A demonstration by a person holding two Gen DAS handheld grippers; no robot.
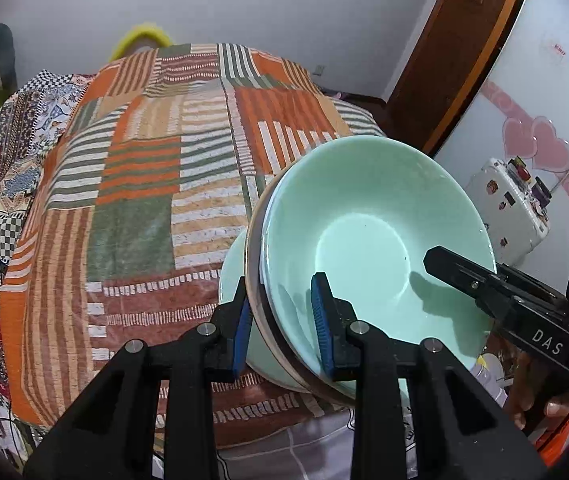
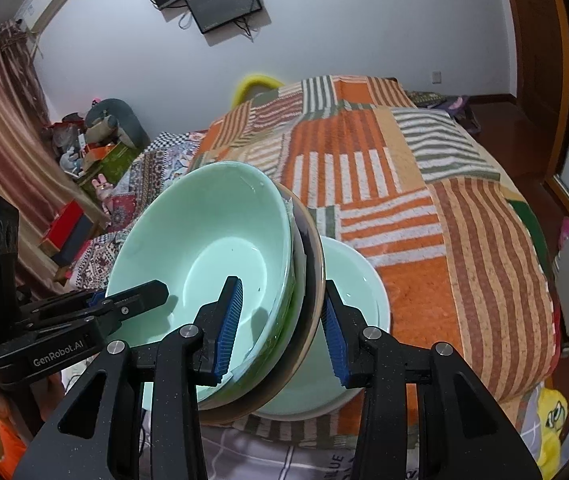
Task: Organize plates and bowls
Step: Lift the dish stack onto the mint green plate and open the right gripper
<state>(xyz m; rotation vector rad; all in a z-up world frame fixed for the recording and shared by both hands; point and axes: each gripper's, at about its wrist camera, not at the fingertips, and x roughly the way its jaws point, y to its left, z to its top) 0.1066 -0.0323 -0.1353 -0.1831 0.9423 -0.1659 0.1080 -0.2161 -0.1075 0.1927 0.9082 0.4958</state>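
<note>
"DAS" shows in white on the right gripper [image 1: 456, 268] at the right edge of the left wrist view, and "GenRobot.AI" on the left gripper [image 2: 140, 296] at the lower left of the right wrist view. Both are clamped on opposite rims of a stack of bowls and plates [image 1: 364, 240], pale green bowl on top, a brown-rimmed plate under it, another pale green bowl below; the stack sits centre-low in both views, tilted, above the near edge of a bed. An orange, green and white striped patchwork quilt [image 1: 156, 184] covers the bed, wide and bare toward the upper frame. White wall behind, wall screen [image 2: 224, 4] upper centre, curtain [image 2: 0, 128] left, wooden door [image 1: 464, 40] upper right.
</note>
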